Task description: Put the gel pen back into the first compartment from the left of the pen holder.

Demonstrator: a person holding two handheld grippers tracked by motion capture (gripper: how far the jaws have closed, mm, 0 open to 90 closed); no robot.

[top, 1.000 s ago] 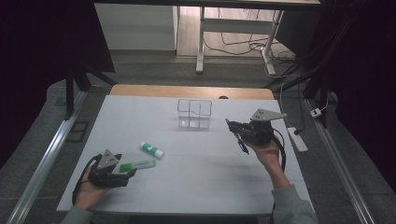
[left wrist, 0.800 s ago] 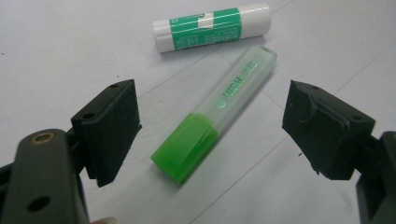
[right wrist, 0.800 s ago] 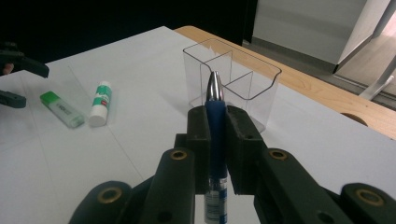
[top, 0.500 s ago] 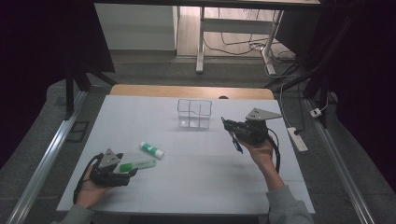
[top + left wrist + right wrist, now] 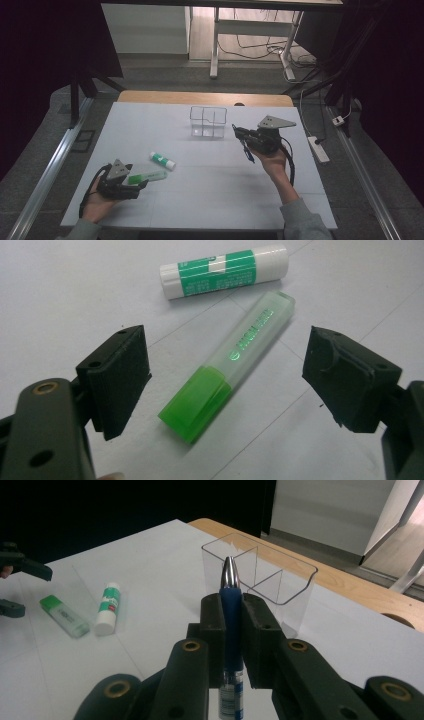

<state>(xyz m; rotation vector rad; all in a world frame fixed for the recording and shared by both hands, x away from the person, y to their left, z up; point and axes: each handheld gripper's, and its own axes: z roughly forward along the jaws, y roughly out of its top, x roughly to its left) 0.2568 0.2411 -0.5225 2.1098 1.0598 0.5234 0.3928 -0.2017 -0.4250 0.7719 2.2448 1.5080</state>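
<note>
Right tongs [image 5: 231,617]: clamping blue pen [image 5: 230,605], hovering near clear organizer [image 5: 280,587].
Left tongs [image 5: 225,385]: released, straddling green highlighter [image 5: 225,370] on bench [image 5: 210,185].

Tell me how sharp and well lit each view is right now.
High view: table evenly lit, surroundings dark. Left gripper view: highlighter sharp, soft shadow, near jaws slightly blurred. Right gripper view: pen crisp, clear organizer shows faint glare.

One blue pen [image 5: 231,615], one green highlighter [image 5: 226,366], one glue stick [image 5: 225,270], one clear organizer [image 5: 208,121]
</note>
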